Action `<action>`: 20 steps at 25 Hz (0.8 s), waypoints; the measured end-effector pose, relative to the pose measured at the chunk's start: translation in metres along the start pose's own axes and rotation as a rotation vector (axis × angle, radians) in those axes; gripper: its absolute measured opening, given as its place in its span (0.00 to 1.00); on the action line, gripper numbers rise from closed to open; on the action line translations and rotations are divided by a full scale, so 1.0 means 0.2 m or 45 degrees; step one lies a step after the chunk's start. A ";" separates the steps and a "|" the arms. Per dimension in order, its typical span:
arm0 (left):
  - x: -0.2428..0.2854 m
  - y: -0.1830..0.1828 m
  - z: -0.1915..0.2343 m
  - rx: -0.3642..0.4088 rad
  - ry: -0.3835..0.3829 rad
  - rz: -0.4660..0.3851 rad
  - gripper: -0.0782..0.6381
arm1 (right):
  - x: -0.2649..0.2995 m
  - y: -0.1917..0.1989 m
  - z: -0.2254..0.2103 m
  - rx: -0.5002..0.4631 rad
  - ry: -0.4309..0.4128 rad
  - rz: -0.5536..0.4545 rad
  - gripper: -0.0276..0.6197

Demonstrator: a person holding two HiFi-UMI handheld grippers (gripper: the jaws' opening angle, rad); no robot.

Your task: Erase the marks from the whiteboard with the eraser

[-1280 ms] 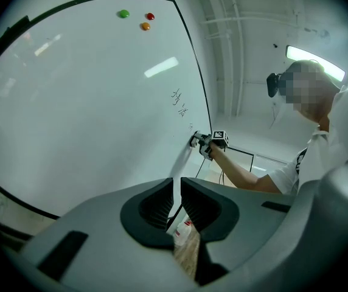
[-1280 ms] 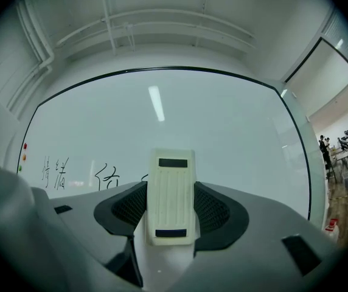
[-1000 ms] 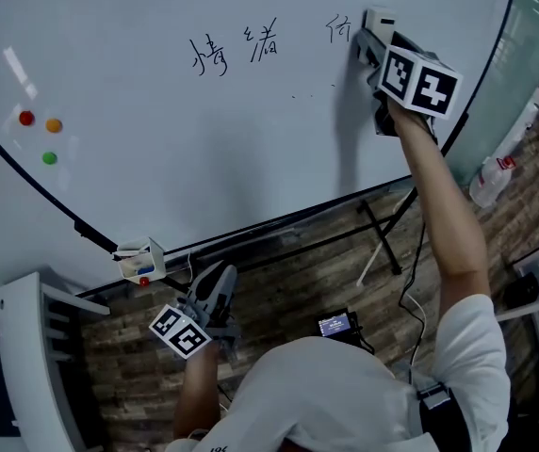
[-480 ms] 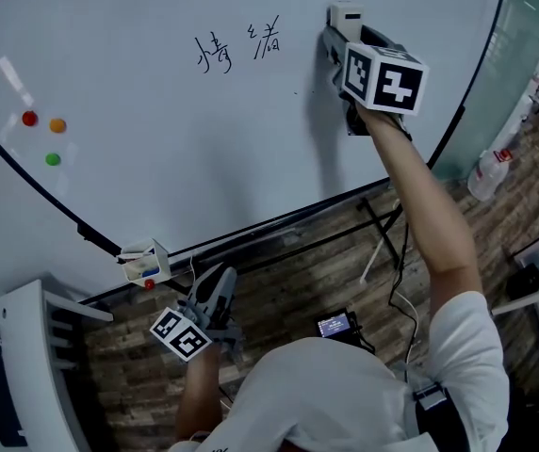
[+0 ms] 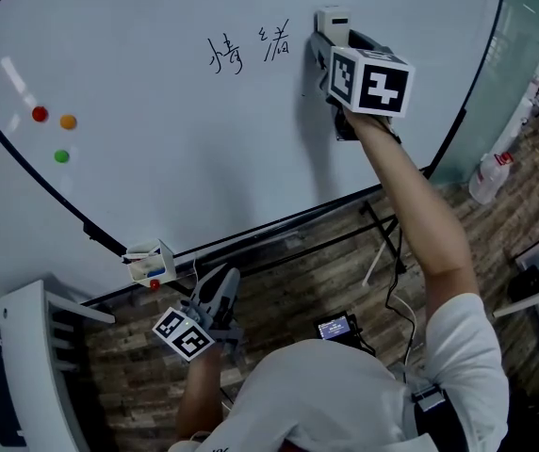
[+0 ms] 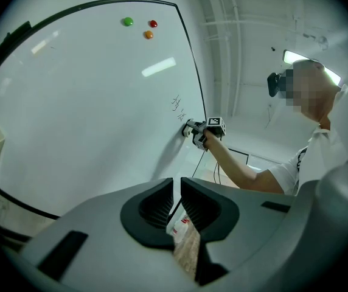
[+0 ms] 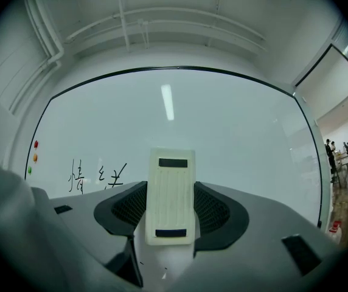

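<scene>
Whiteboard (image 5: 204, 158) fills the upper part of the head view, and your right gripper (image 5: 331, 43) is raised to it at arm's length. Its jaws pinch the eraser (image 7: 171, 187), a pale block that stands upright between them with its long axis running along the jaws and its far end appearing to rest on the board. The marks (image 5: 225, 56) that remain are two handwritten characters side by side. They lie just beside the eraser on its left, at about the same height, so the next wipe looks like a sideways pass to your left. Because the eraser's long side stands across the row of writing, one sweep may cover both characters from top to bottom. A few faint specks show on the board just below the eraser and may need a short return stroke. Your left gripper (image 6: 177, 202) hangs low by your hip, below the board's bottom edge and well apart from the marks. Its jaws are almost together, with a thin slit between them and nothing in it. The right hand is far nearer the writing.
</scene>
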State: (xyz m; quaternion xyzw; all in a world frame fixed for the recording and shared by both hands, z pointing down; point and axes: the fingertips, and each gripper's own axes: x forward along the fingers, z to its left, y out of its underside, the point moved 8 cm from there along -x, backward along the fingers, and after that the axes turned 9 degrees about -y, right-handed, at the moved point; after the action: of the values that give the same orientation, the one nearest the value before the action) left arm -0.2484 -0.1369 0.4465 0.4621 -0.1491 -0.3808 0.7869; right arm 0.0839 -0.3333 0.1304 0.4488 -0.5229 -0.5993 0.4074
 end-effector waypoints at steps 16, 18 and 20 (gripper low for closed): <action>-0.09 -0.02 0.02 -0.012 0.000 -0.010 0.16 | 0.05 -0.02 0.39 -0.049 -0.045 -0.023 0.44; -0.10 -0.03 0.02 -0.015 0.000 -0.013 0.16 | 0.06 -0.02 0.41 -0.041 -0.021 -0.019 0.44; -0.10 -0.03 0.03 -0.018 0.000 -0.010 0.16 | 0.06 -0.02 0.44 -0.027 -0.008 -0.016 0.44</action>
State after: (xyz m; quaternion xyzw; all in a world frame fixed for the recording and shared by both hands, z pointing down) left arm -0.2680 -0.1276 0.4475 0.4570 -0.1446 -0.3849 0.7887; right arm -0.0040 -0.3222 0.1297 0.4460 -0.5150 -0.6086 0.4067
